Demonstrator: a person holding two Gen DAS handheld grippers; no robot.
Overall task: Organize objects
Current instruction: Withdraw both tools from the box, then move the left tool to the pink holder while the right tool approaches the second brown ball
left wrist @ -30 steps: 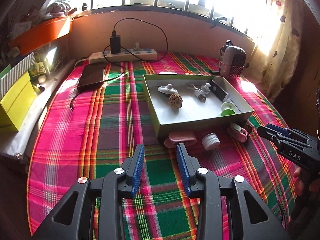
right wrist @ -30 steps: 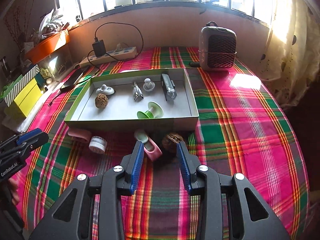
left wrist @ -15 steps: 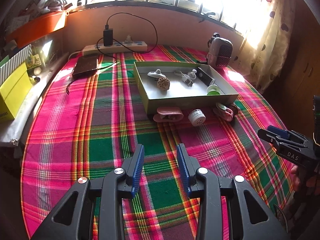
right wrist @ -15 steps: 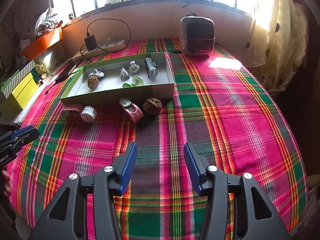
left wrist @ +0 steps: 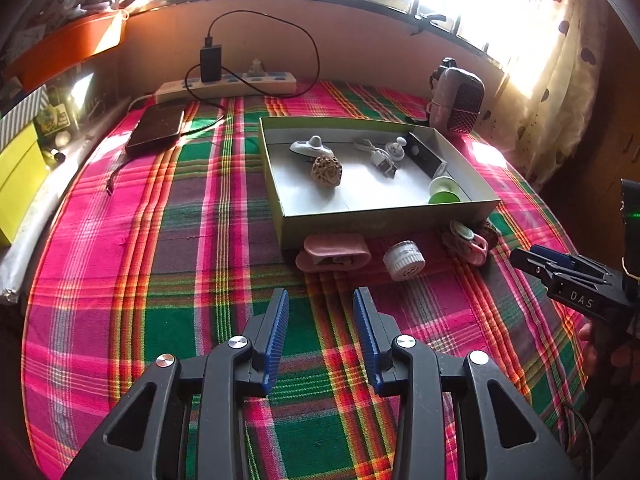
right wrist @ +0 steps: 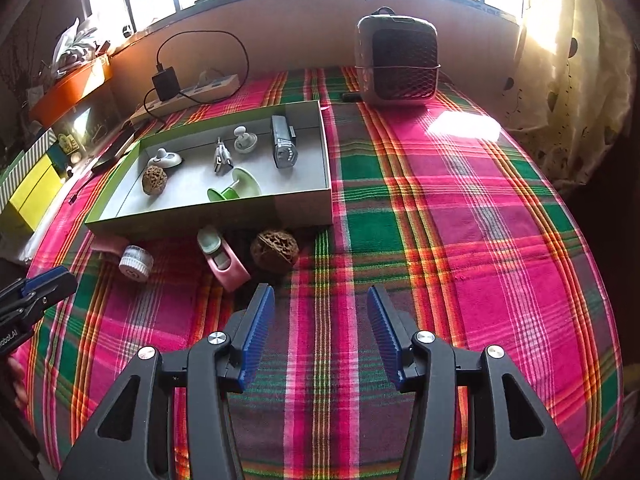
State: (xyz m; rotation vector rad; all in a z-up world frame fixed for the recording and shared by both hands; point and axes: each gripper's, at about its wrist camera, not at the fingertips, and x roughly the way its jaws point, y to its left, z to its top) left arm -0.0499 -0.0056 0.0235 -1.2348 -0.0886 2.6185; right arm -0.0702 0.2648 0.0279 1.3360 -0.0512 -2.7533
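Right wrist view showed the right gripper point(right wrist: 318, 312) wider apart than a second before, empty, the walnut point(right wrist: 275, 250) just ahead-left of it. The left gripper point(left wrist: 322, 314) stayed apart, empty, the pink case point(left wrist: 334, 254), perhaps a holder, just ahead.

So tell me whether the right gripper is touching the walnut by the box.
Apart. The right wrist view shows plaid cloth between the right gripper and the walnut.

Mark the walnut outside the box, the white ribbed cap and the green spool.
walnut point(right wrist: 275, 251): right wrist view, wrinkled shell.
white ribbed cap point(left wrist: 403, 260): left wrist view, ribbed side.
green spool point(right wrist: 236, 188): right wrist view, pale flange.
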